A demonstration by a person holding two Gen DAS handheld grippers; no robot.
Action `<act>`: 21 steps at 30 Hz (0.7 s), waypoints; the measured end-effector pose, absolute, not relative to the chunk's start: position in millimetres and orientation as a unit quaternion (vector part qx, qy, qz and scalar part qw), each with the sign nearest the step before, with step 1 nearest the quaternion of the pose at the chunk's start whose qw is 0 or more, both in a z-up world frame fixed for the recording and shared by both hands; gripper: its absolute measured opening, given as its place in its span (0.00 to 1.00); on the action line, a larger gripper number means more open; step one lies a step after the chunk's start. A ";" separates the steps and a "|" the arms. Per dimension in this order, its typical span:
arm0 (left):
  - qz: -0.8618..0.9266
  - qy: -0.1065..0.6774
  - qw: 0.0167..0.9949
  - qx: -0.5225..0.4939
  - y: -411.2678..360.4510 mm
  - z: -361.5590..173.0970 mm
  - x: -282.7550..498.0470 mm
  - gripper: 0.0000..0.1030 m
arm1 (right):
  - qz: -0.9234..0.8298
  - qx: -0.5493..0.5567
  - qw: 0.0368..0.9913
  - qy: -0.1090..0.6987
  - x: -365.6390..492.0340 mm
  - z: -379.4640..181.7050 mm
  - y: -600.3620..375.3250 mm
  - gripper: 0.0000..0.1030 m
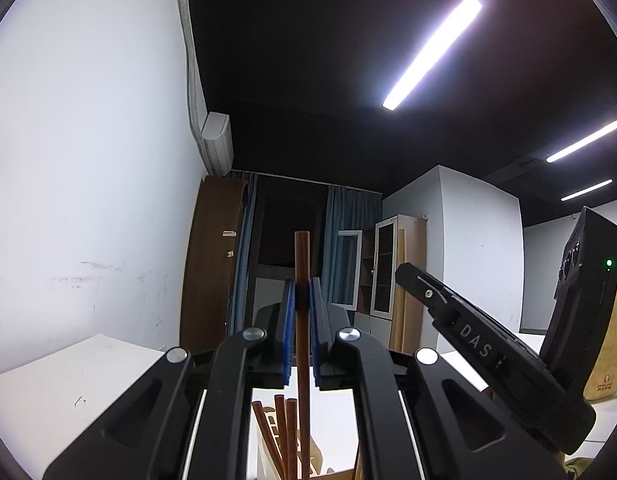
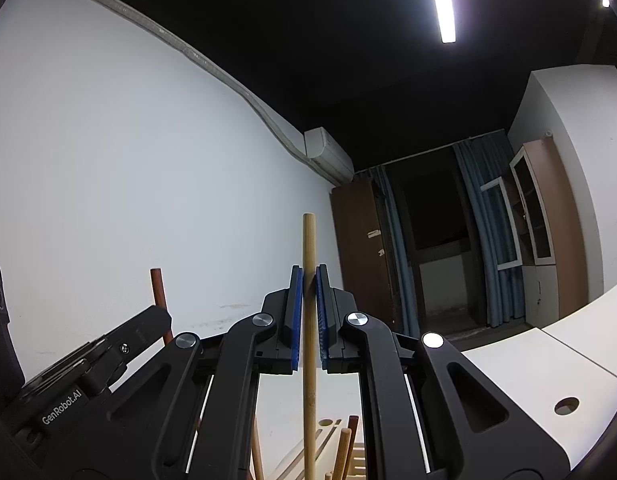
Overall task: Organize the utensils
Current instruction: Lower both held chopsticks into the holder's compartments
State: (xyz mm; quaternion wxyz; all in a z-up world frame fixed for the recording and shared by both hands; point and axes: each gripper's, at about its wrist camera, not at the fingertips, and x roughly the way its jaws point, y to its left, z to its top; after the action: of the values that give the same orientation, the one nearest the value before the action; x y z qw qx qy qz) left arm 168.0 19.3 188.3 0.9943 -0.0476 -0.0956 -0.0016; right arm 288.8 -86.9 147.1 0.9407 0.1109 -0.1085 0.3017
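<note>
Both grippers point slightly upward toward the white wall point(image 1: 88, 160) and dark ceiling. The left gripper point(image 1: 302, 300) has its blue pads pressed onto a dark brown stick point(image 1: 301, 264), held upright, its top end standing above the fingertips. Below the left gripper, more brown sticks point(image 1: 284, 432) stand bunched in a holder that is mostly hidden. The right gripper point(image 2: 308, 288) pinches a light wooden stick point(image 2: 309, 240), likewise upright, its lower length running down toward further sticks point(image 2: 346, 448) at the frame's bottom. Seen from the left gripper, the right one sits just beside it, to its right. A white table point(image 2: 548, 360) lies beneath both.
</note>
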 end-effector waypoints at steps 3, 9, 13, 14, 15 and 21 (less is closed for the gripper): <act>-0.002 -0.094 0.995 -0.046 20.5 186.9 169.9 0.07 | 0.305 0.112 0.940 -0.104 293.6 144.5 -86.3 0.06; -0.002 -0.075 0.997 -0.036 17.5 176.6 172.8 0.07 | 0.305 0.098 0.944 -0.080 296.6 127.9 -78.2 0.06; -0.010 -0.057 0.997 -0.041 26.9 170.7 174.9 0.07 | 0.302 0.081 0.948 -0.065 289.2 117.2 -77.1 0.06; -0.013 -0.052 0.998 -0.042 28.8 169.4 175.4 0.07 | 0.300 0.078 0.949 -0.063 286.5 115.8 -78.4 0.06; -0.014 -0.050 0.998 -0.044 30.1 167.6 174.1 0.07 | 0.299 0.074 0.949 -0.061 284.8 114.0 -79.1 0.06; -0.021 -0.038 0.998 -0.034 31.3 156.8 175.3 0.07 | 0.295 0.060 0.953 -0.034 280.4 105.9 -80.8 0.06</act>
State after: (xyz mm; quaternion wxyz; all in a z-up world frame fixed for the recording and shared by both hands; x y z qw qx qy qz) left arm 175.3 31.3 156.8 0.9985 -0.0341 -0.0377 -0.0207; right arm 280.4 -80.8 105.9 0.9529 0.0598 -0.0335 0.2954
